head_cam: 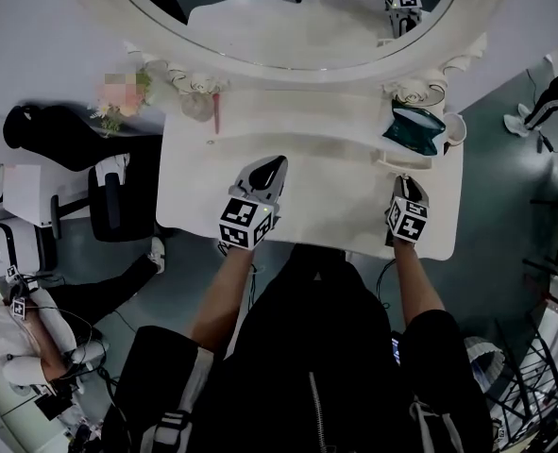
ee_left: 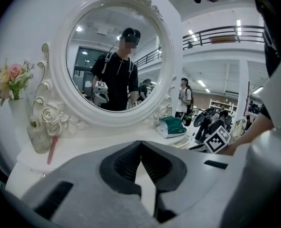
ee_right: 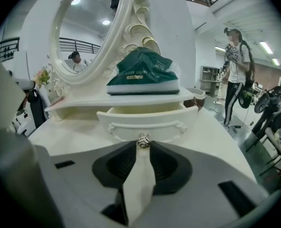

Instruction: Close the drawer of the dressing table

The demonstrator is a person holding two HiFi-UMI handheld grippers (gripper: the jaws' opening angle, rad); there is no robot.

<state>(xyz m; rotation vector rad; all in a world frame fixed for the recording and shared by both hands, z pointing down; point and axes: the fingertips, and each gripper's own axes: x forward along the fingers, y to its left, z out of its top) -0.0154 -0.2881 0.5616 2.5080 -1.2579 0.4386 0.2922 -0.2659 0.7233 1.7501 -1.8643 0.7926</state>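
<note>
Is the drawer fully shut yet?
No, the drawer stands pulled out, its open top showing, with the right tool clamped on its knob.

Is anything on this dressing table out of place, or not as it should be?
Yes. The small drawer under the right-hand shelf stands pulled out, so its inside shows. The right gripper is closed on its knob. Nothing else looks spilled or askew.

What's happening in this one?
A person stands at a white dressing table with a gripper in each hand. The right gripper has its jaws closed on the knob of the small drawer under the teal pouch. The drawer is pulled out, not yet pushed in. The left gripper hangs over the table, jaws shut and empty.
</note>
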